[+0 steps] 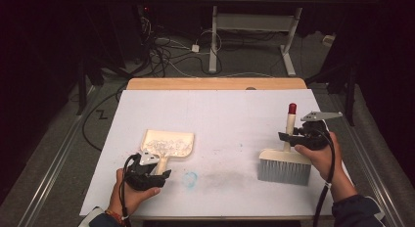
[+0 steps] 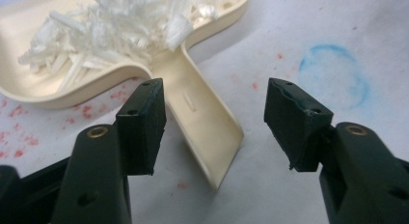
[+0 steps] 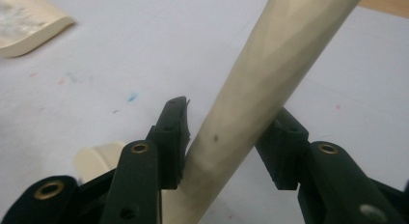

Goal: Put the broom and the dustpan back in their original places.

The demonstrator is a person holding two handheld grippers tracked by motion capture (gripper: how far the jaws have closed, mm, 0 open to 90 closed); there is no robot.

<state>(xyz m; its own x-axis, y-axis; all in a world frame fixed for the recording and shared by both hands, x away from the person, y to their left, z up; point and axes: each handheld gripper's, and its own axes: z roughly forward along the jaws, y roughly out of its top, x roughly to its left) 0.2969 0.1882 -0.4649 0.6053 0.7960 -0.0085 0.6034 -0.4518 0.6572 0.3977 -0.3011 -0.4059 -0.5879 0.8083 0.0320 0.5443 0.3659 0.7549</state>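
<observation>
A cream dustpan [image 1: 168, 143] holding white shredded scraps [image 2: 120, 26] lies left of centre on the white sheet. Its flat handle [image 2: 202, 122] runs between the jaws of my left gripper [image 2: 217, 118], which stands open around it; the left pad sits close beside the handle. From above, the left gripper [image 1: 162, 172] is at the pan's near end. A brush [image 1: 285, 170] with grey bristles stands upright at the right, its cream handle [image 3: 260, 89] topped by a red tip [image 1: 291, 108]. My right gripper [image 3: 231, 137] is shut on that handle, seen from above [image 1: 289, 136] above the brush head.
A white sheet [image 1: 220, 109] covers the wooden table [image 1: 215, 83]. A blue chalk ring [image 1: 191, 179] and a grey smudge mark the sheet between pan and brush. Cables and a second table's legs [image 1: 214, 41] lie on the floor beyond the far edge.
</observation>
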